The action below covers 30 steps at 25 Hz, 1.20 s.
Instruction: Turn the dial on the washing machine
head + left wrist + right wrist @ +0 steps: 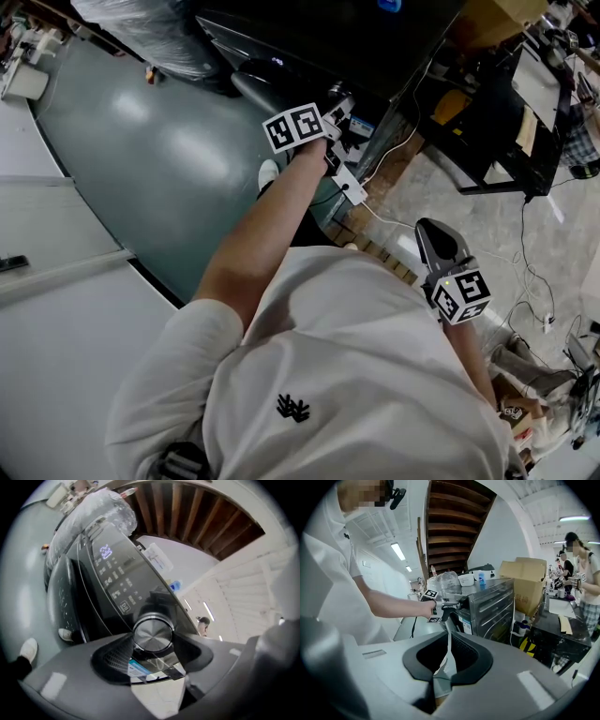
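Note:
The washing machine point(309, 37) is dark and glossy, with a lit display point(105, 551) on its control panel. Its round brushed-metal dial point(153, 634) fills the middle of the left gripper view. My left gripper point(153, 641) reaches straight onto the dial, one dark pad lying against each side of it with no gap showing. From above, the left gripper point(342, 117) sits at the machine's front at arm's length. The right gripper view shows the left gripper point(454, 605) at the machine point(487, 606). My right gripper point(439, 246) hangs back by my side, open and empty point(447, 656).
Crumpled clear plastic point(101, 513) lies on top of the machine. A white power strip point(352, 185) and cables trail over the floor below my left arm. A cardboard box point(525, 585) and black benches stand to the right, where a person point(581, 573) works.

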Motion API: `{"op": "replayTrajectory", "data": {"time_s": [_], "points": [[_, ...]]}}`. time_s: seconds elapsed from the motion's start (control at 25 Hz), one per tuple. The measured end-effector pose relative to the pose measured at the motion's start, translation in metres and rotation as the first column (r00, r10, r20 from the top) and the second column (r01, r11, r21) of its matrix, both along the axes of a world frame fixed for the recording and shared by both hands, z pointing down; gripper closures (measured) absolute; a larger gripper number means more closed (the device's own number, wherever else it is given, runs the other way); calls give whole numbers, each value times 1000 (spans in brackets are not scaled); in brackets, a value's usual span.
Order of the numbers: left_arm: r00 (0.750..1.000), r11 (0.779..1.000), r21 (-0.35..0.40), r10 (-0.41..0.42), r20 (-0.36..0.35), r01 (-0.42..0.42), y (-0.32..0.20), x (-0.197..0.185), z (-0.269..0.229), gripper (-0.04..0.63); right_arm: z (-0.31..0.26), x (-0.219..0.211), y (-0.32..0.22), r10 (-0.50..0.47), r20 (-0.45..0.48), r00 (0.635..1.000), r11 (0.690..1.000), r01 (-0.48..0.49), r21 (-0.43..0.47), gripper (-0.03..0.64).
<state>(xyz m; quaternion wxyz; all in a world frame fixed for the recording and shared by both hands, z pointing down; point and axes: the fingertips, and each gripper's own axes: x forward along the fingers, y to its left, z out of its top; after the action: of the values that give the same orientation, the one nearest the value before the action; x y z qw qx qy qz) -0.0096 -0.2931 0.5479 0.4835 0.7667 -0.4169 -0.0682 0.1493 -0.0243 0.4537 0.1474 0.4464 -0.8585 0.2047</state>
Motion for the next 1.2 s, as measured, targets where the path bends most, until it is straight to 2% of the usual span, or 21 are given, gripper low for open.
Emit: {"op": "replayTrajectory", "data": {"time_s": [0.08,0.12,0.4,0.6,0.8,1.0,1.2], "points": [[997,999,26,20,77,-22,0,0,0,272,0,0,0,0,-1,1000,1000,0,2,601],[996,999,29,23,91,-25,0,0,0,272,0,-1,0,0,-2,1000,1000,0,3,601],[999,1000,14,8,39,-8,0,0,0,270,0,0,-1,2,2,1000,1000,-2,2,601],[998,1000,0,-1,-63,1,5,2,-5,267,2,0,-2,-4,6,1000,1000,4,-2,601],[982,998,-40,-46,-184,39,6,-5,-5,267,0,-8,-7,-26,16,1000,1000,26,6,601],[939,990,-113,-114,-326,81,3,-11,-5,267,1,-10,-5,-35,17,999,999,35,2,601],[913,983,-160,-148,-379,93,-1,-10,-2,267,2,-9,-4,-27,14,1000,1000,27,-1,601]]}}
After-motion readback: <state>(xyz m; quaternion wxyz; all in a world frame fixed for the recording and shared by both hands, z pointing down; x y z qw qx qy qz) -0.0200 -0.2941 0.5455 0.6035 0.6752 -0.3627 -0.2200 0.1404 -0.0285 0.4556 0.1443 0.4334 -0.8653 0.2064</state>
